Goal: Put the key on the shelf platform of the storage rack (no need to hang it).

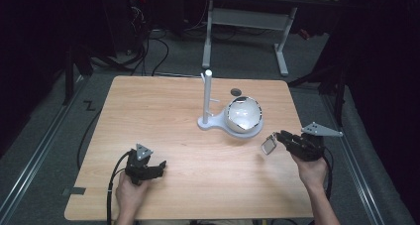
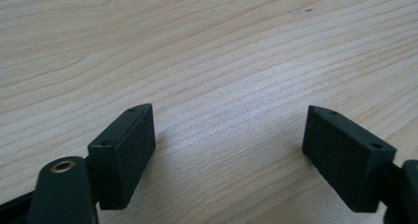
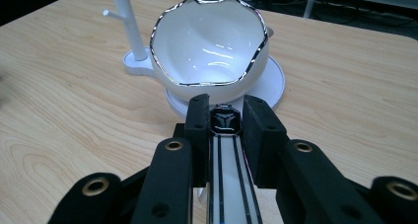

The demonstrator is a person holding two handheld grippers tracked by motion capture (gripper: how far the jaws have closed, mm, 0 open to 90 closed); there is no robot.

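R tongs (image 3: 224, 119) are clenched on a white spoon's handle (image 3: 227, 174), held off the counter (image 1: 188, 150) w/ its bowl end aimed at the white bowl (image 3: 209, 49) (which sits on a white stand w/ a peg), while L tongs (image 2: 226, 150) rest released, low over bare wood.

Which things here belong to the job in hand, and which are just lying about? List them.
In the job:
- right gripper, fingers shut on a striped white strap
- white bowl, right ahead of it, probably

Lying about:
- left gripper, fingers open above the table
- white peg stand
- small dark disc
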